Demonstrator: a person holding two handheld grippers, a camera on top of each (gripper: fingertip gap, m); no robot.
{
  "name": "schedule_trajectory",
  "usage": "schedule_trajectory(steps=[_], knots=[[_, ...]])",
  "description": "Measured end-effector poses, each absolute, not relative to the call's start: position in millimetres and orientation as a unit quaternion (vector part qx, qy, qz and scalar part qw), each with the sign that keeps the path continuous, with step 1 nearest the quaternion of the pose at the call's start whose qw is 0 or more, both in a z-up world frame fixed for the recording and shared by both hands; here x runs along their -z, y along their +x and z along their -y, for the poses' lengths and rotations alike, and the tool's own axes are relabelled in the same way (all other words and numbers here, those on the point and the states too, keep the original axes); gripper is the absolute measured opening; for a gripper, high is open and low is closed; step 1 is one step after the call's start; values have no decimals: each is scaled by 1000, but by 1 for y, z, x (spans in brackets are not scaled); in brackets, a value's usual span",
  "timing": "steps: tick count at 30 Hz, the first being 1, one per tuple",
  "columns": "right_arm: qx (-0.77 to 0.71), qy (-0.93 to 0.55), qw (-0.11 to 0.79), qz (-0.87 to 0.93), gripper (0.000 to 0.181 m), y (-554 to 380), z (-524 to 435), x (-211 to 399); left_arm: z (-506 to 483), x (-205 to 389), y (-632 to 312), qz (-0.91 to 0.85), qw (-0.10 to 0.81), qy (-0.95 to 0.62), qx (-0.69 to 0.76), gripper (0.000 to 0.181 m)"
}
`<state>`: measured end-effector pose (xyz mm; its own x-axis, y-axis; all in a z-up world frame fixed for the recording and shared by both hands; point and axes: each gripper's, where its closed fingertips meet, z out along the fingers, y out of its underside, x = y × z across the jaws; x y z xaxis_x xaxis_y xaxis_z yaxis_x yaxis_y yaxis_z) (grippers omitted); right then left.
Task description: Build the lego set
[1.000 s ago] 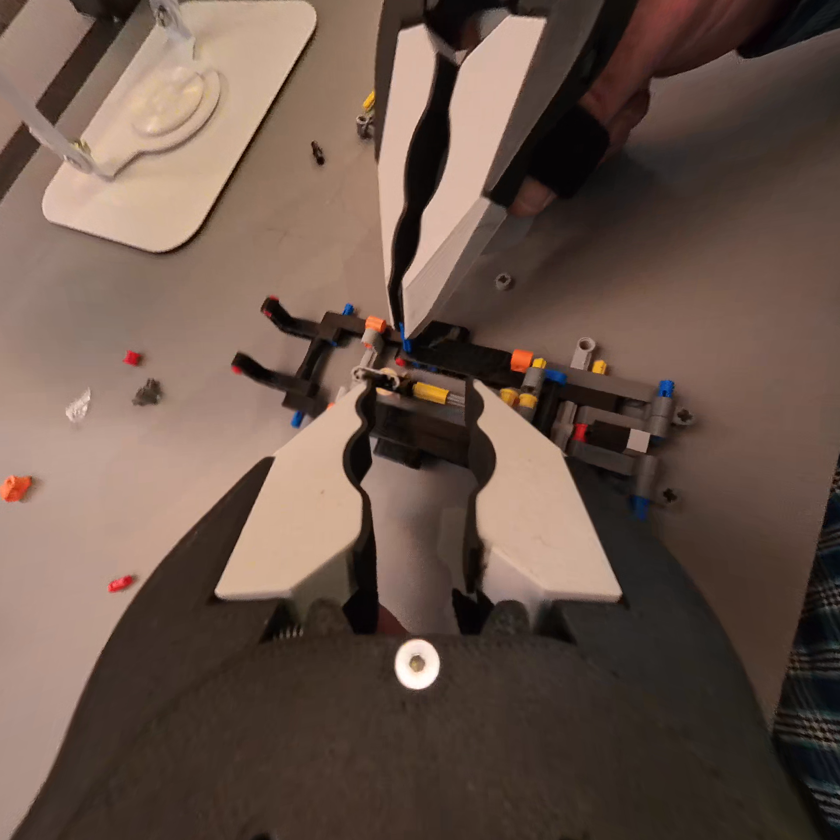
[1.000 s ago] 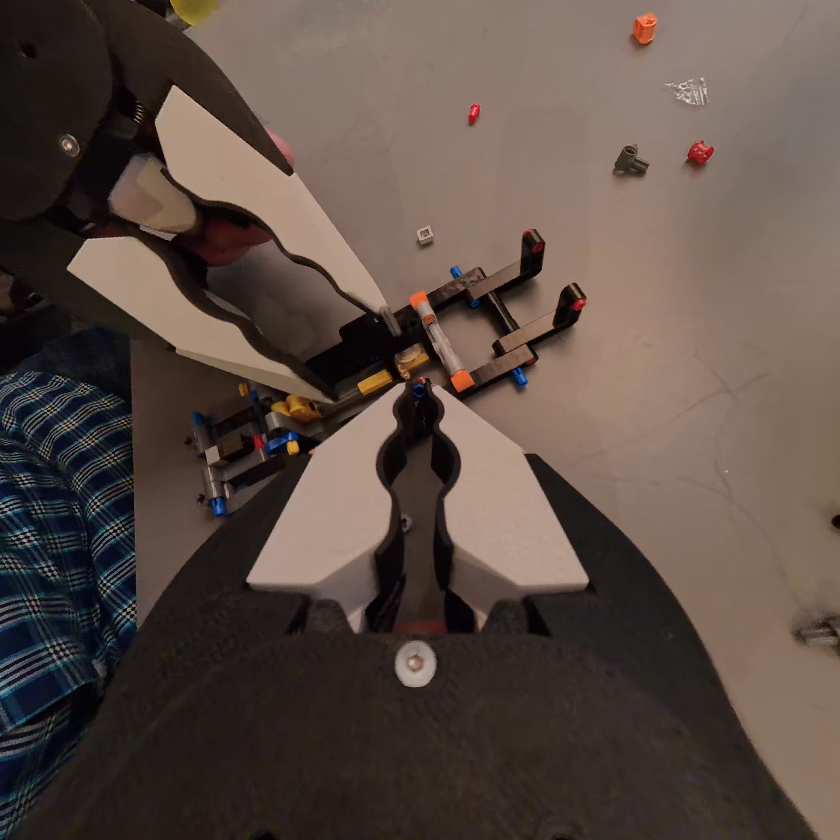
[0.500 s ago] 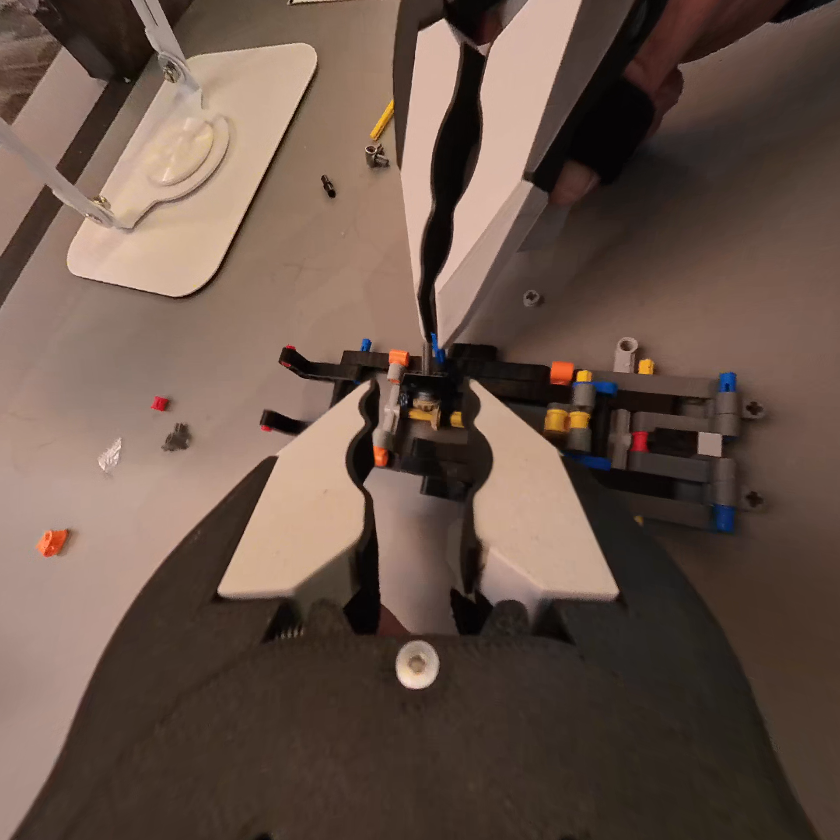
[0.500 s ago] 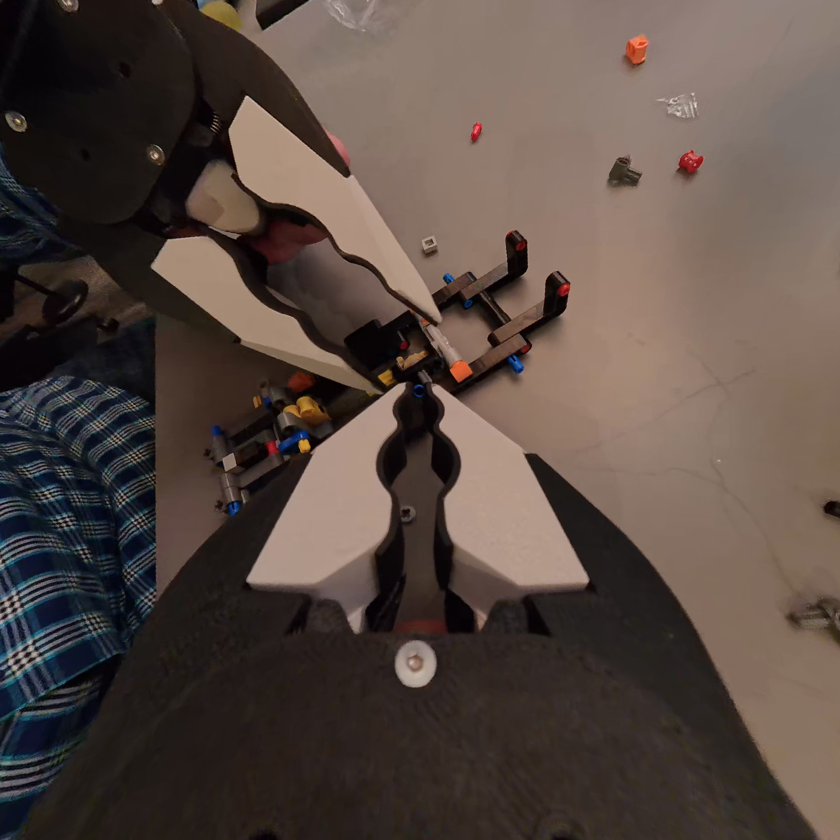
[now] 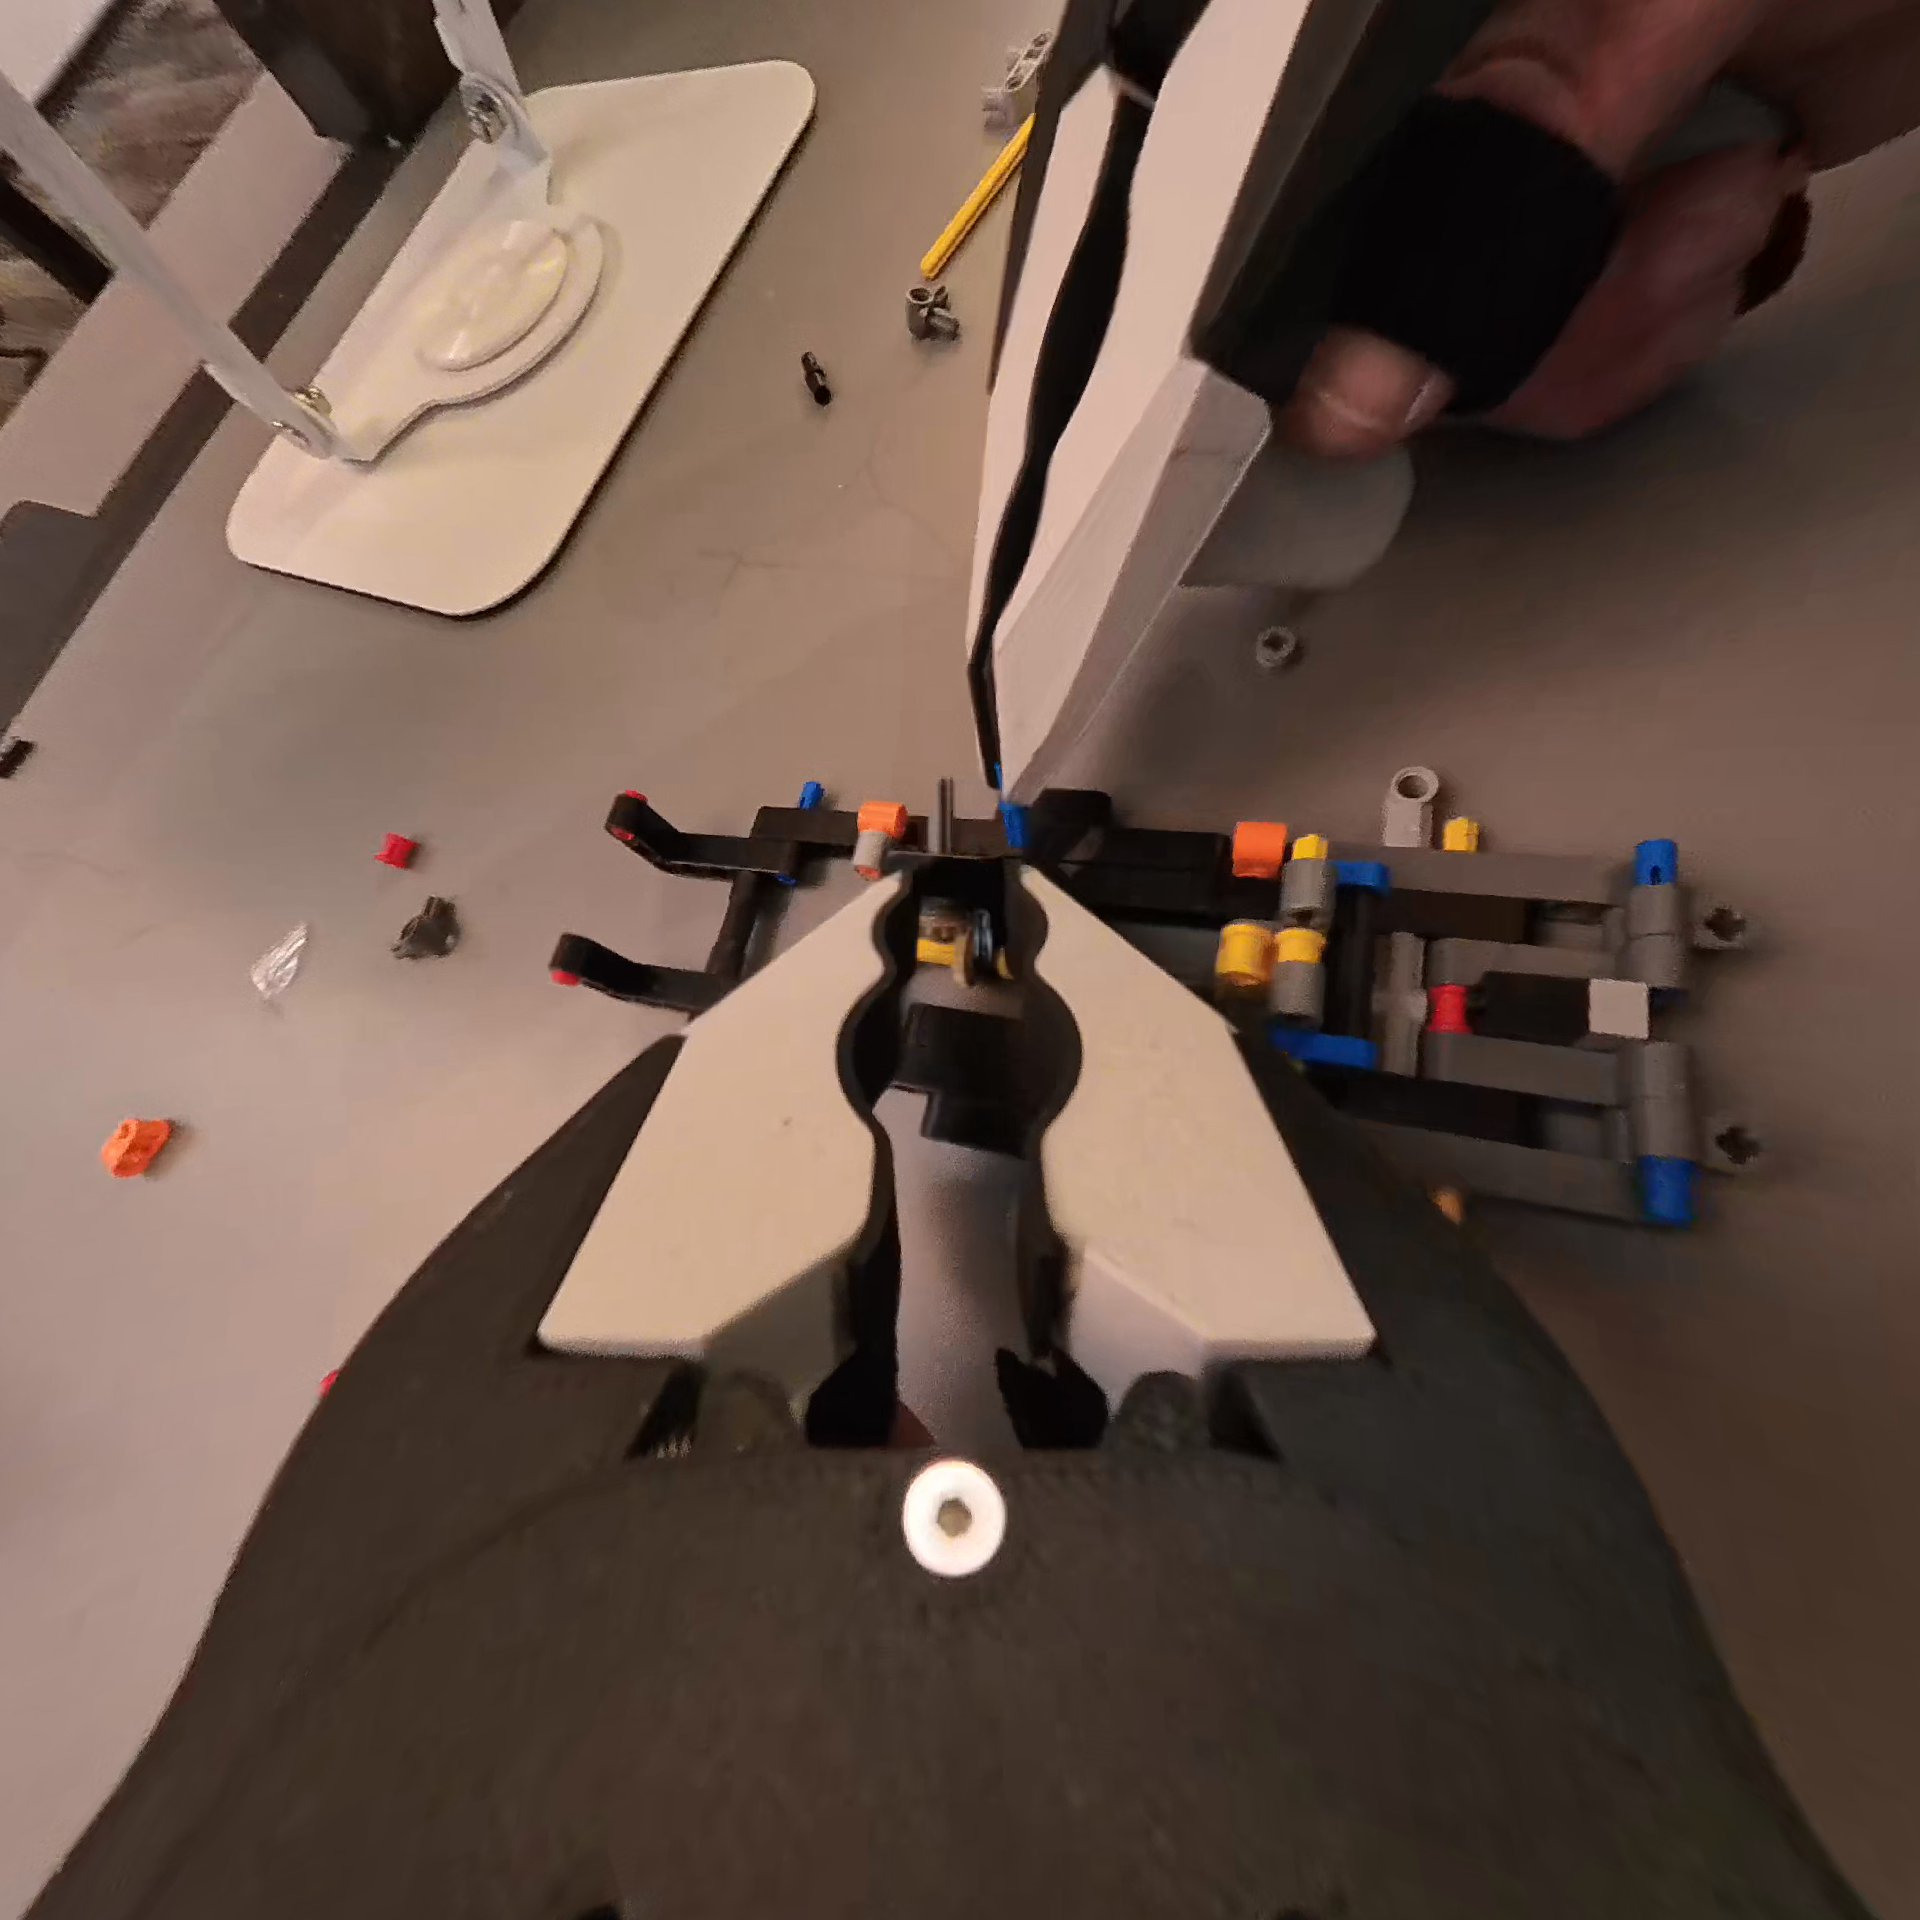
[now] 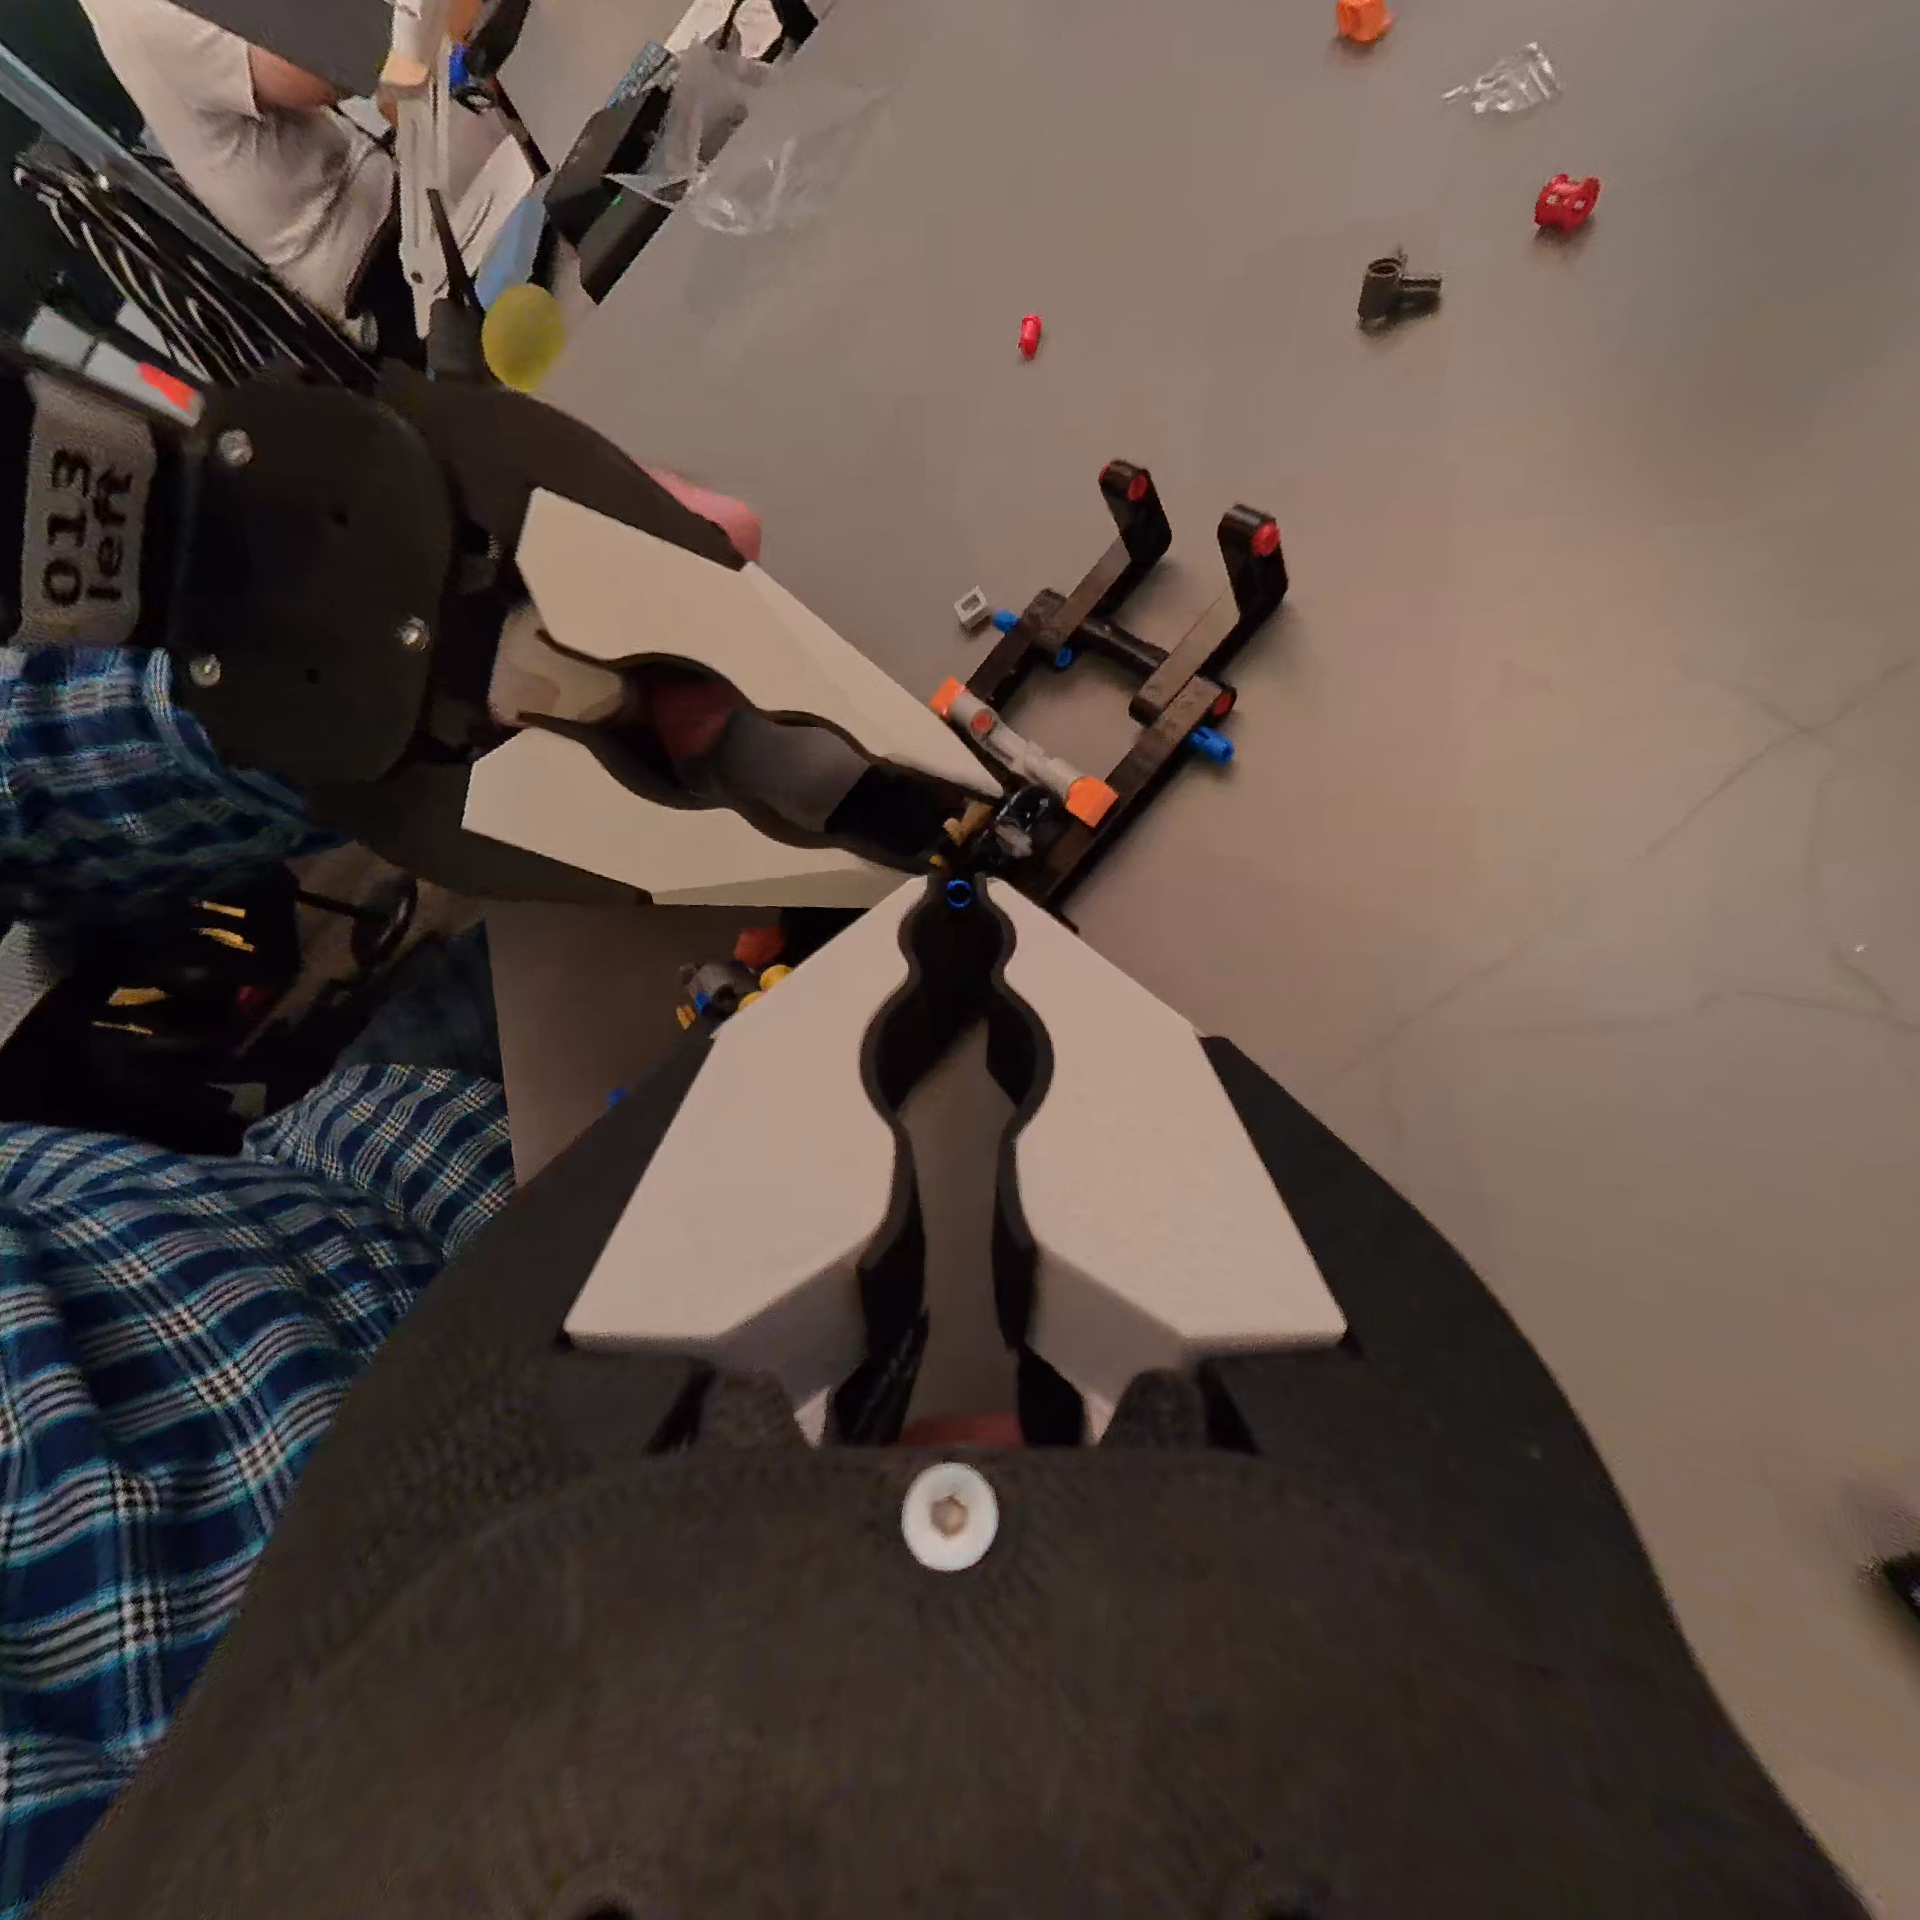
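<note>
The lego model is a long black and grey frame with blue, yellow, orange and red bits, lying on the grey table. My left gripper is shut on the model's black middle block. It enters the right wrist view from the left. My right gripper is shut on a small blue pin. In the left wrist view it comes down from above and holds the pin against the model's far edge, right by my left fingertips. The model's black forked end points away.
A white stand base sits at the far left. Loose parts lie around: a red piece, an orange piece, a dark connector, a yellow axle, a grey ring. A plaid sleeve is beyond the table edge. Only a small space, under 4 cm, lies between the two pairs of fingers.
My left jaws have closed from wide open onto the model's black middle block. The right gripper, still holding the blue pin, has stayed at the model's far edge.
</note>
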<state>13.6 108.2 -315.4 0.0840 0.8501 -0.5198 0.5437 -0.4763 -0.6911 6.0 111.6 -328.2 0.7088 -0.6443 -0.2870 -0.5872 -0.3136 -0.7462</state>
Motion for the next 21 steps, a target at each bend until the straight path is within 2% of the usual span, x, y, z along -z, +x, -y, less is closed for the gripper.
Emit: schedule_trajectory(steps=[1, 21], knots=[[-470, -725, 159, 478, 0, 12, -109, 317, -111, 328, 6, -381, 449, -808, 28, 12], [-467, -768, 157, 408, 0, -1, -115, 322, -109, 330, -4, -363, 444, -820, 14, 12]])
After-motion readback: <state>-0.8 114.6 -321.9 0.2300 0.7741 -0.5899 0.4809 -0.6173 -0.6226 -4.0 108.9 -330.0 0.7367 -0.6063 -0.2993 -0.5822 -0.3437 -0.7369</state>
